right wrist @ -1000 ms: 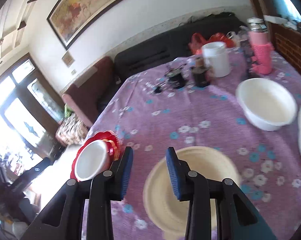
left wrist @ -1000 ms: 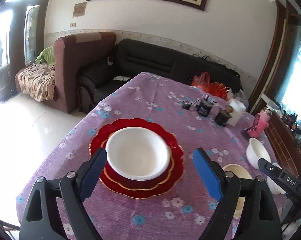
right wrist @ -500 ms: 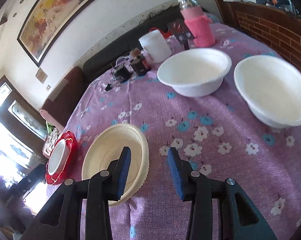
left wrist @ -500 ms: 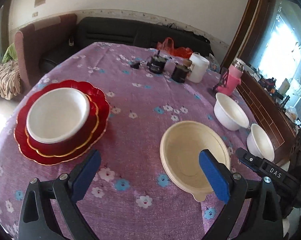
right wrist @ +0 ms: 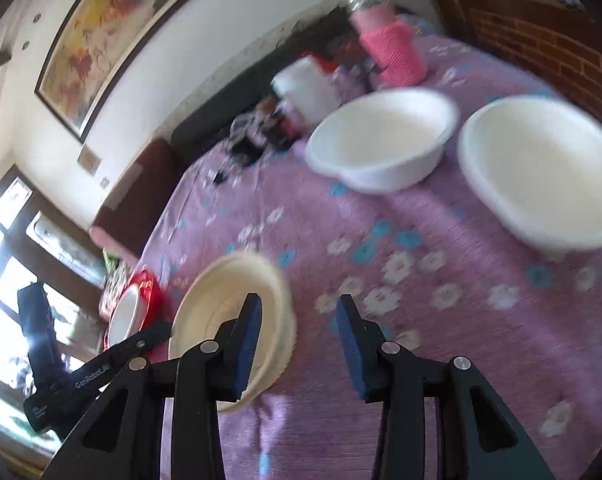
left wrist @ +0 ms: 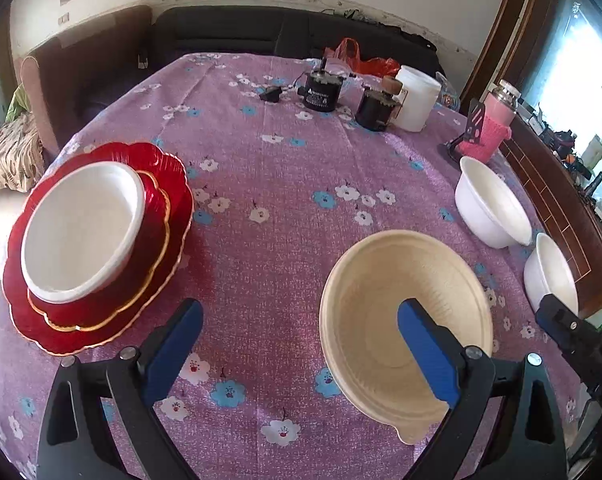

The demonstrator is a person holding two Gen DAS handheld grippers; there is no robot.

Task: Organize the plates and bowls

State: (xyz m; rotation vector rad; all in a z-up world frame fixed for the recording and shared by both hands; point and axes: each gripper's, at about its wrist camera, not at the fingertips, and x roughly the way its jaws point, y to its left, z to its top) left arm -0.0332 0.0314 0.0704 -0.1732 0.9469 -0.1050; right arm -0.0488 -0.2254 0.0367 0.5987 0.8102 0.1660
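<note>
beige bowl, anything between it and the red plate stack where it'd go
Nothing visible. Only bare floral tablecloth lies between the beige bowl and the red plate stack, which already carries a white bowl. The left claw hangs open.

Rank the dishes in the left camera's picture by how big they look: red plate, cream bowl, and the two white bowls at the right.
1. Red plate
2. Cream bowl, though it lies nearest the camera
3. Two white bowls: too alike, and one is cut off, to rank
</note>
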